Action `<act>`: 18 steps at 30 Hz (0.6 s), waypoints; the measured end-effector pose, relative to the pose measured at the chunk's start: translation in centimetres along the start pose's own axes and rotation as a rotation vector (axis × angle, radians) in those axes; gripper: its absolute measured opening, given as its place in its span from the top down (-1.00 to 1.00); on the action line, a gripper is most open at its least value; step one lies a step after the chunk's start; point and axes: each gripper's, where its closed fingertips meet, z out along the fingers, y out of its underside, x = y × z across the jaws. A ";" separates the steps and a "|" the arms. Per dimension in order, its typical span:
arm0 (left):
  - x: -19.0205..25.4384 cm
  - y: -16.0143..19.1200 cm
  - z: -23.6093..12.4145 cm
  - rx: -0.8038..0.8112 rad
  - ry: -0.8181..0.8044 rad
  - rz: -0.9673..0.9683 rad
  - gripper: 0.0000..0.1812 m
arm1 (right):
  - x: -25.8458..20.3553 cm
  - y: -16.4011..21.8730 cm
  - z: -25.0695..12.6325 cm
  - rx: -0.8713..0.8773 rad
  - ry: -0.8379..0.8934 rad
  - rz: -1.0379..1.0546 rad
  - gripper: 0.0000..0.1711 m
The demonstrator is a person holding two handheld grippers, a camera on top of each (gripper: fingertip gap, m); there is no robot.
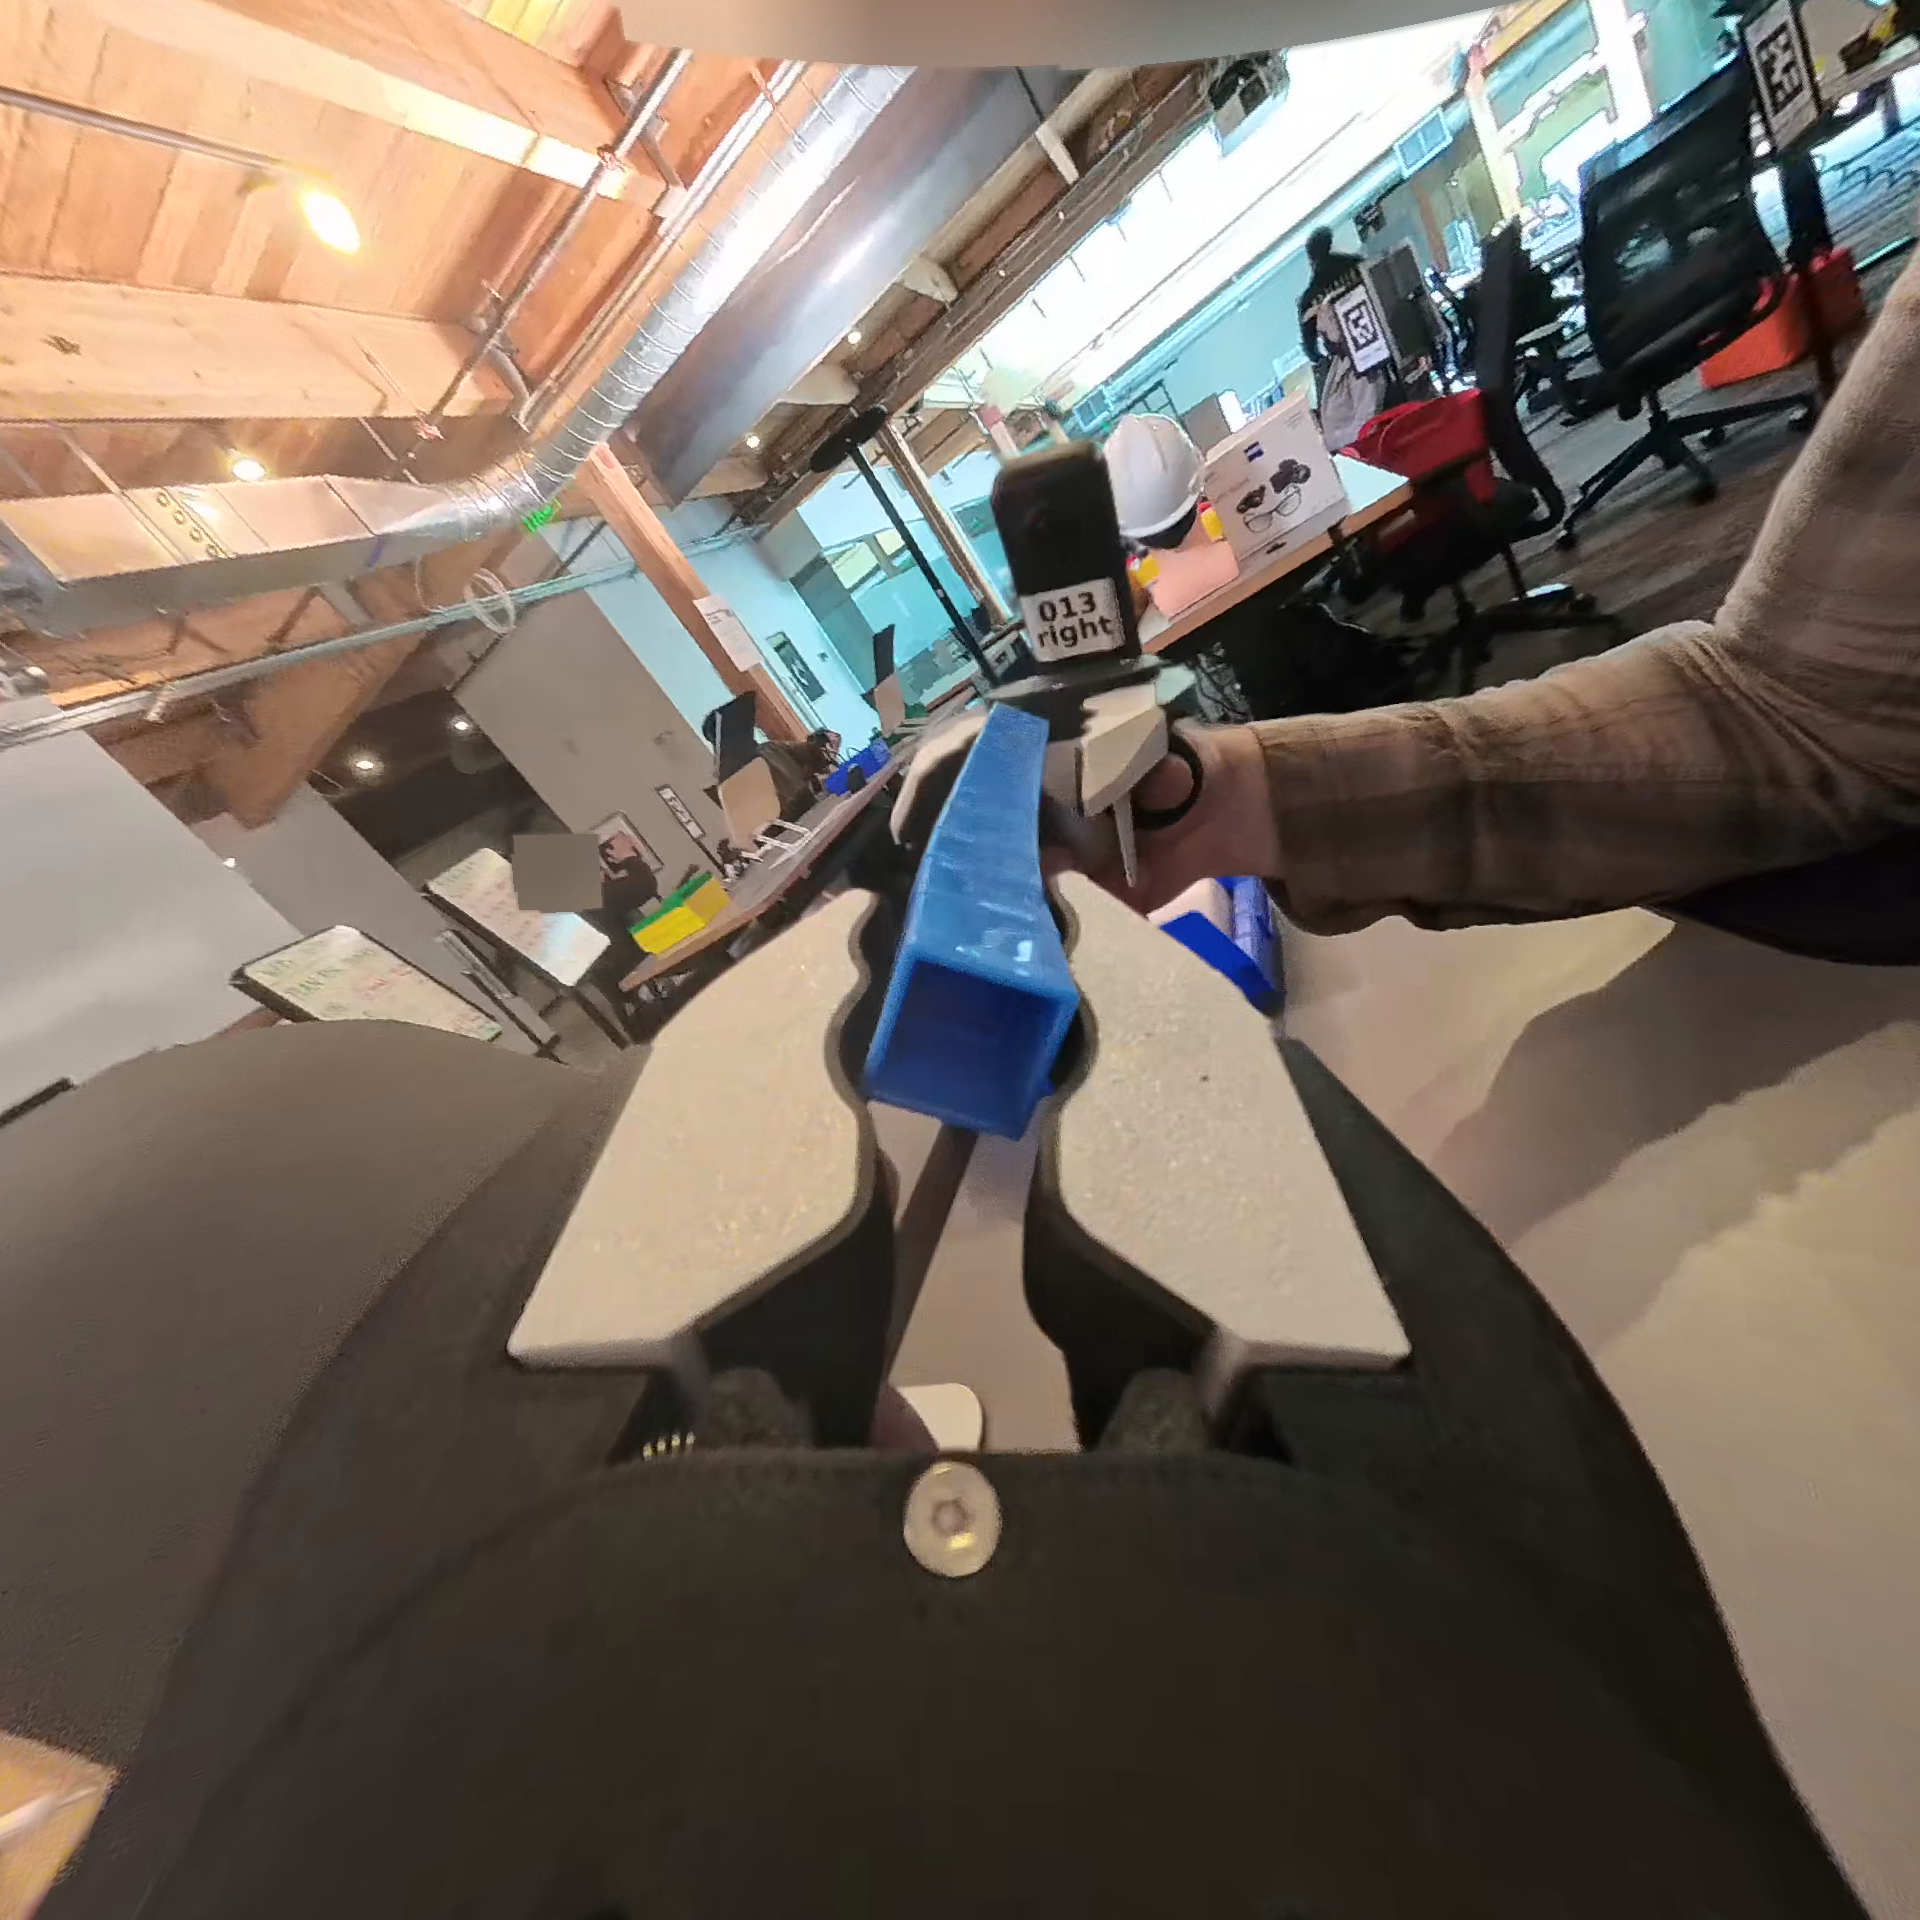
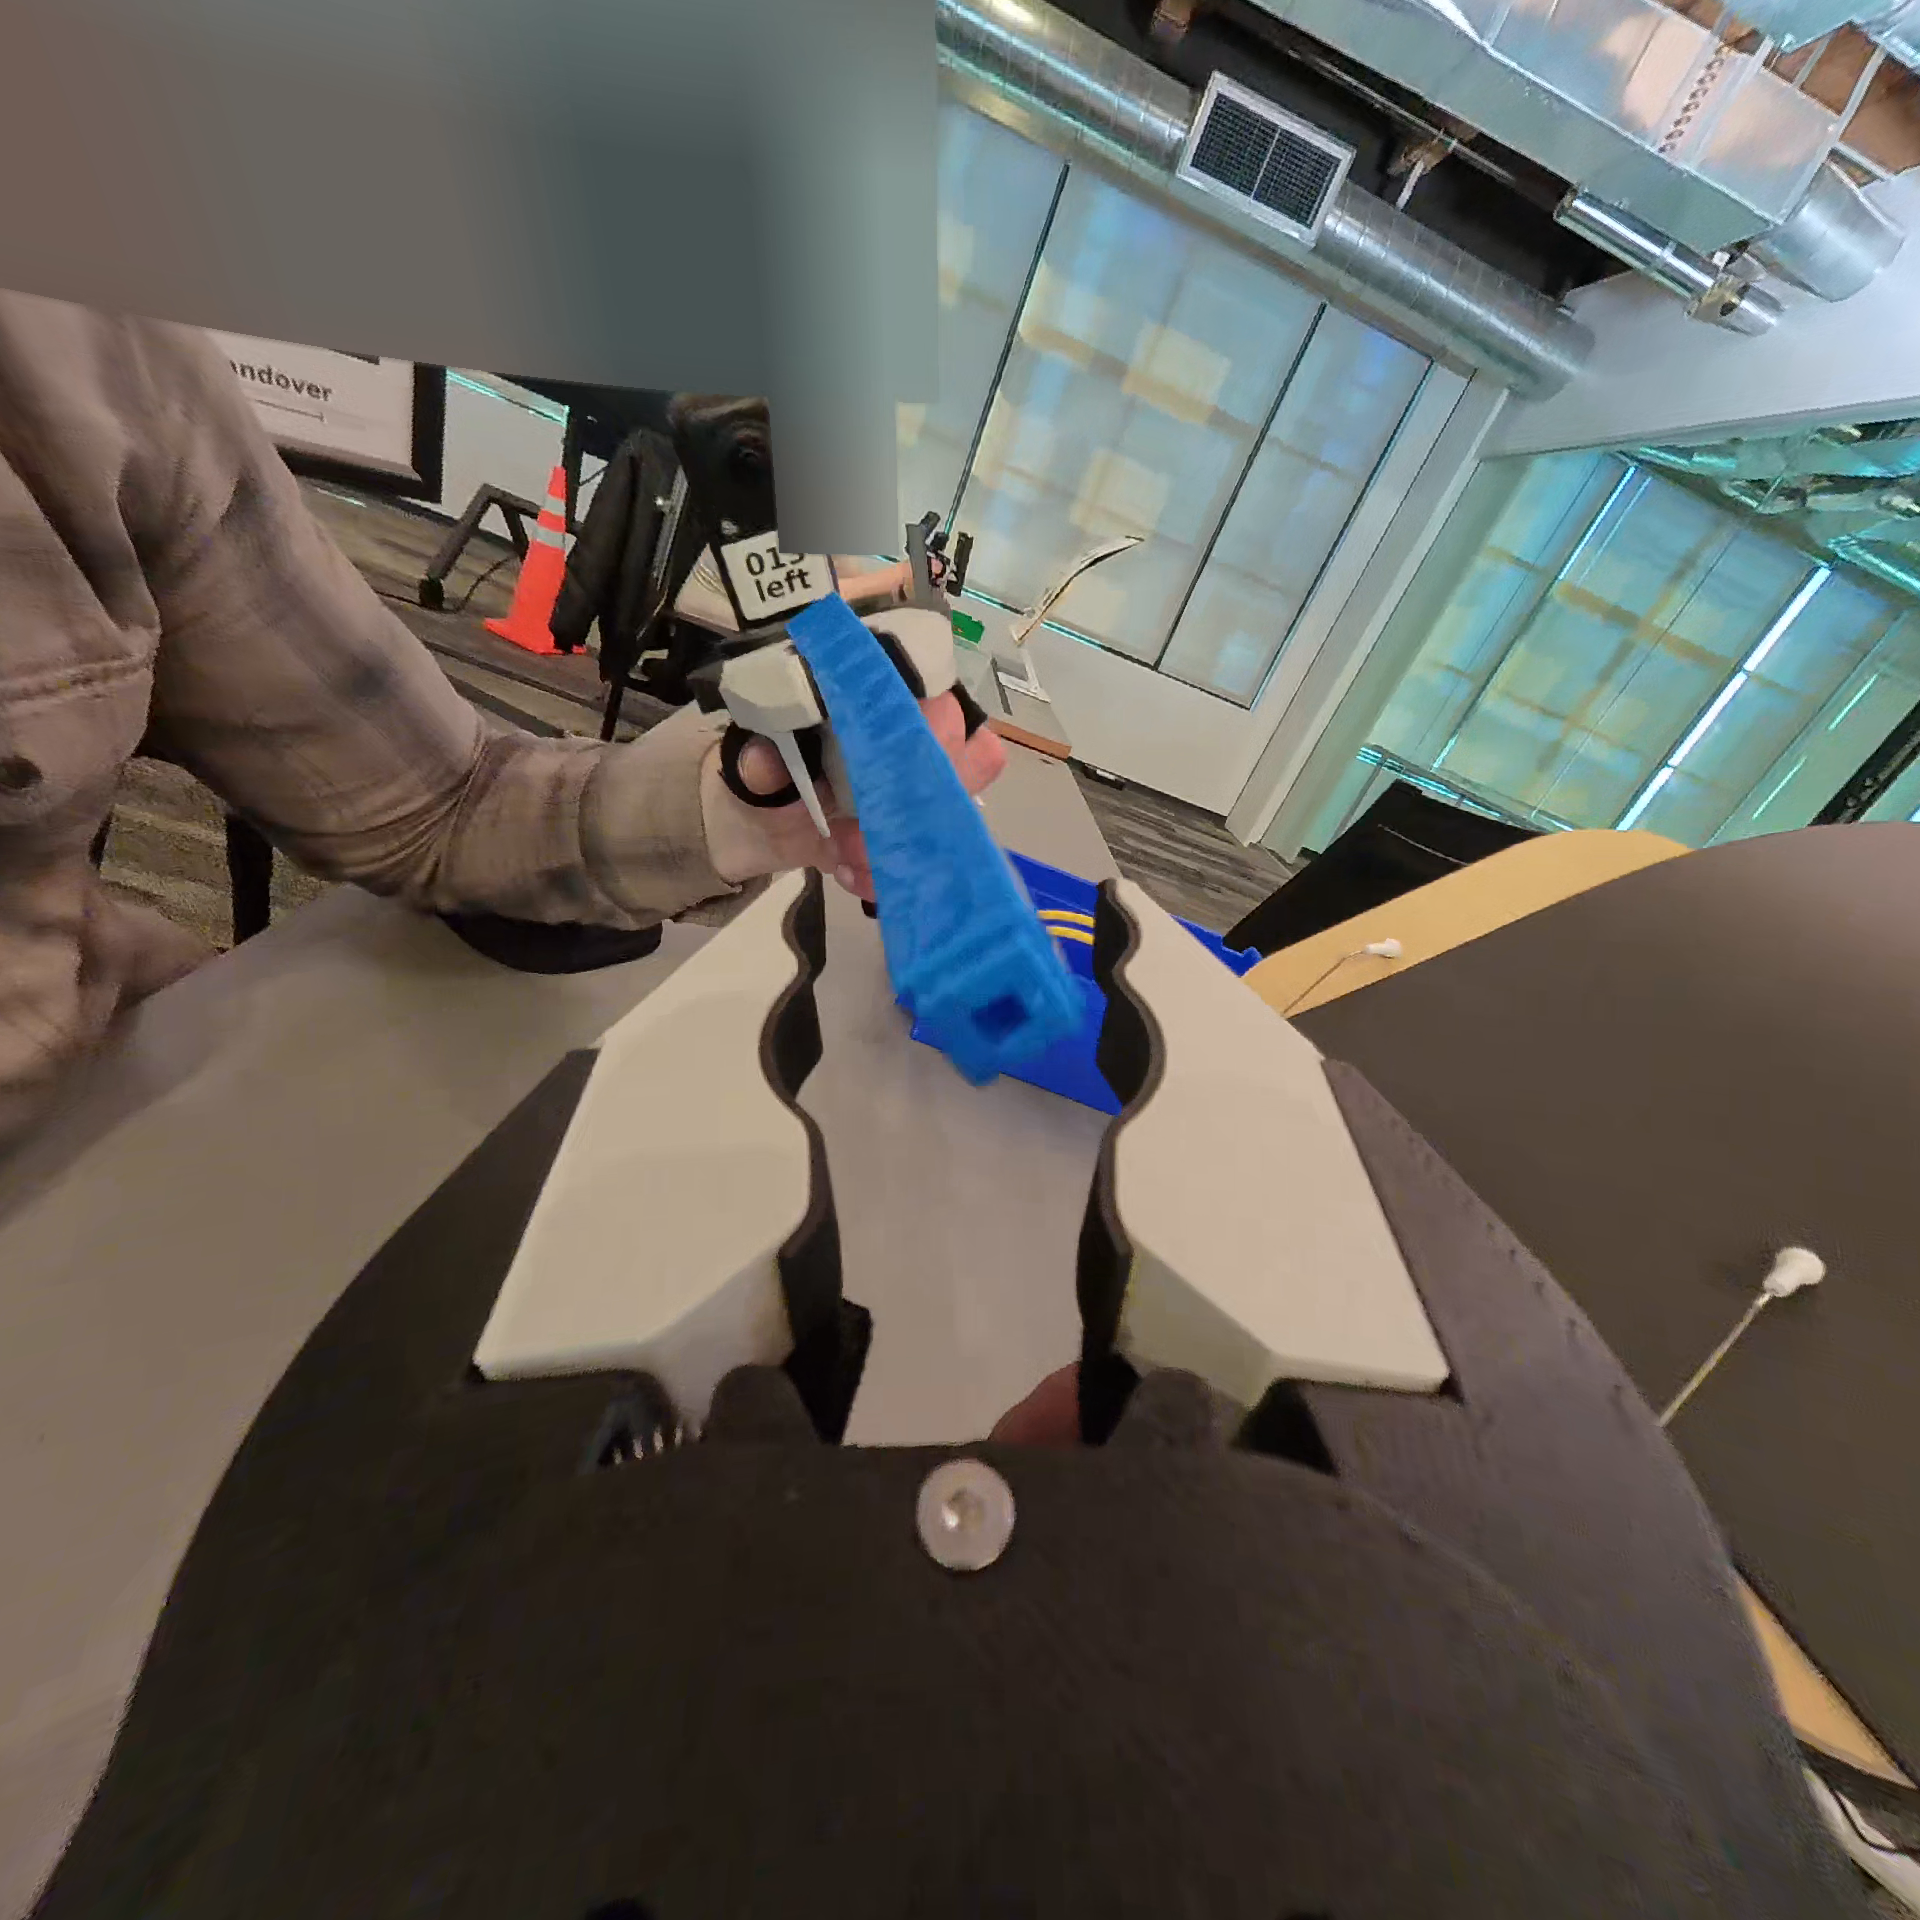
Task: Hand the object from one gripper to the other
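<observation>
Bar [image 1: 971,966] clamped in left tool [image 1: 961,997]

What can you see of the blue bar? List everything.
The blue bar is a long, square-section piece, seemingly printed plastic, with fine ribs along its faces. One end is an open hollow; the other, in the right wrist view, has a small square hole. It is held in the air, tilted. The left claw is closed around the hollow end. The small-hole end sits between the open right claw fingers, close to one; contact is unclear.
</observation>
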 end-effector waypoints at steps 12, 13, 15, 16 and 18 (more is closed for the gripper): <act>0.7 0.5 0.3 0.015 0.020 0.002 0.71 | -0.4 -0.3 -0.1 0.068 -0.088 0.189 0.55; 0.7 0.4 0.3 0.017 0.019 0.007 0.71 | -0.4 -0.3 -0.1 0.071 -0.090 0.199 0.55; 0.8 0.5 0.4 0.014 0.015 0.020 0.71 | -0.5 0.0 0.0 0.067 -0.101 0.215 0.57; 0.8 0.5 0.4 0.011 0.016 0.023 0.71 | -0.5 0.1 0.1 0.065 -0.104 0.218 0.59; 0.8 0.4 0.4 0.016 0.012 0.028 0.71 | -0.6 0.0 0.1 0.072 -0.114 0.228 0.62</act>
